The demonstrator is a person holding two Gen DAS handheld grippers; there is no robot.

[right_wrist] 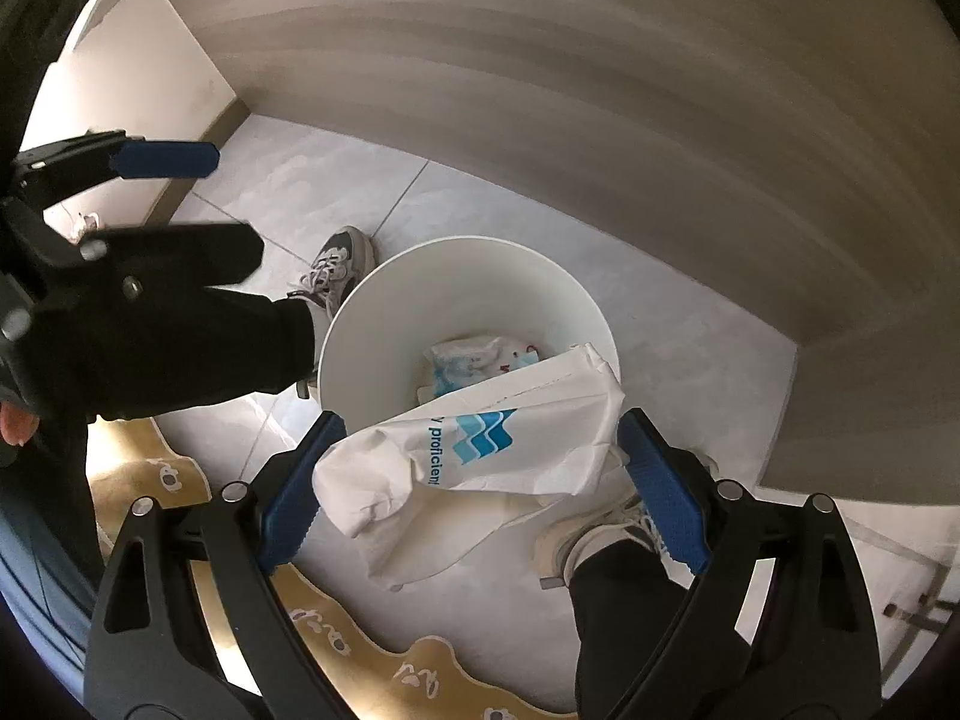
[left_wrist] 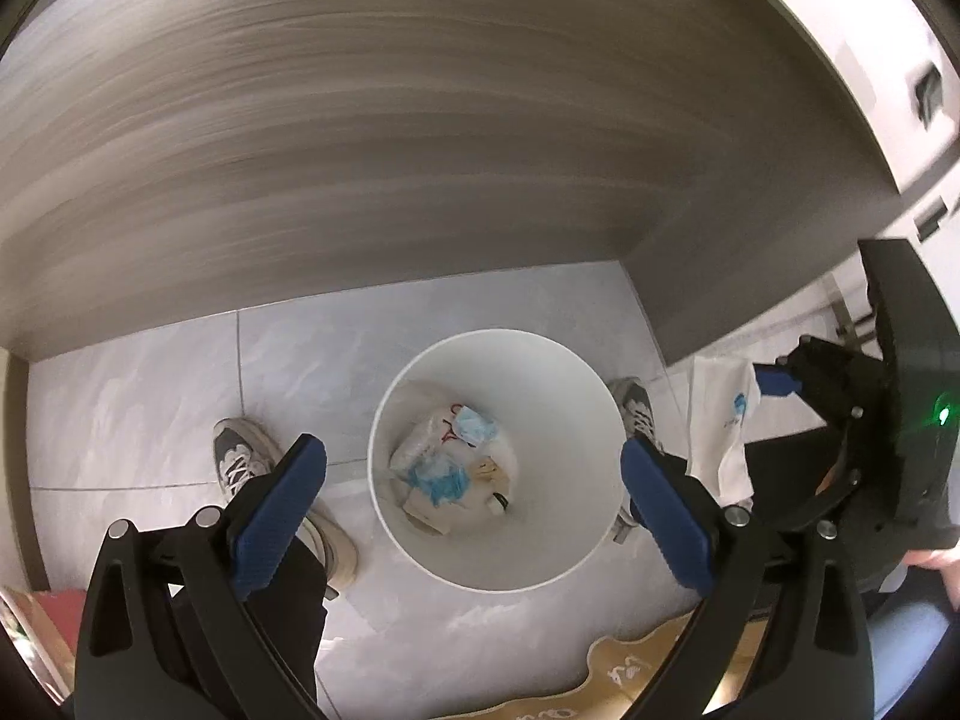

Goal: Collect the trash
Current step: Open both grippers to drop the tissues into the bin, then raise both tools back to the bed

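Left fingers (left_wrist: 474, 498) spread wide, nothing between them, hanging over the bin (left_wrist: 420, 558) mouth. Right fingers (right_wrist: 480, 480) also stand wide, with a white bag (right_wrist: 480, 462) printed with a blue logo between the pads; the bag touches the left pad, but whether the right pad presses it I cannot tell, so grip is uncertain, likely a loose hold or just released. In the left view the bag sits at 3 o'clock of the bin, beside the right gripper. In the right view it hangs over the bin's rim at about 5 o'clock, partly above the opening, partly outside over the floor (right_wrist: 480, 600). Bin already holds trash (left_wrist: 450, 468): crumpled white wrappers, blue masks. Person's shoes (left_wrist: 240, 462) flank the bin at 9 and 3 o'clock. Step in hand, my read: dropping the bag into the bin. Next move calls for shifting the bag toward 12 o'clock so it clears the near rim, then letting go fully; risk is the bag draping on the rim or sliding to the floor.
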